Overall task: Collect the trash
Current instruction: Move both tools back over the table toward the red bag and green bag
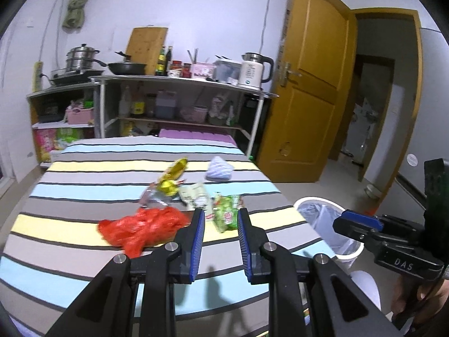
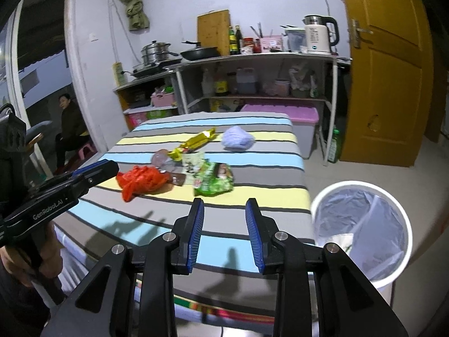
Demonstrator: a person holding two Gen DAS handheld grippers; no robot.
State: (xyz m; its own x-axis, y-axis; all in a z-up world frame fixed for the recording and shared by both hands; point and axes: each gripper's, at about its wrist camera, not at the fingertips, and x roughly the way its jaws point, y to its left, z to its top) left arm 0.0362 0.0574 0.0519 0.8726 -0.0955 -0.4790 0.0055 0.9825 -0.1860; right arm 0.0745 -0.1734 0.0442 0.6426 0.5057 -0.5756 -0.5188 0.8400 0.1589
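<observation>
Trash lies in a loose heap on the striped bed (image 1: 84,168) (image 2: 252,196): a red plastic bag (image 1: 143,227) (image 2: 143,181), a green wrapper (image 1: 227,220) (image 2: 214,182), a gold wrapper (image 1: 172,177) (image 2: 196,141), a white-green packet (image 1: 195,196) (image 2: 192,164), a clear wrapper (image 1: 153,196) (image 2: 161,158) and a pale blue crumpled bag (image 1: 219,170) (image 2: 238,137). My left gripper (image 1: 221,211) (image 2: 103,168) hovers open short of the green wrapper, holding nothing. My right gripper (image 2: 224,200) (image 1: 350,220) is open and empty over the bed's near edge. A white bin (image 1: 322,219) (image 2: 362,224) with a clear liner stands right of the bed.
Behind the bed stands a shelf (image 1: 182,80) (image 2: 252,56) with pots, a pan, bottles and a kettle (image 1: 254,70) (image 2: 318,35). A purple-lidded box (image 2: 283,115) sits at the bed's far end. A yellow door (image 1: 311,84) (image 2: 387,70) is open on the right. A person (image 2: 70,129) sits at far left.
</observation>
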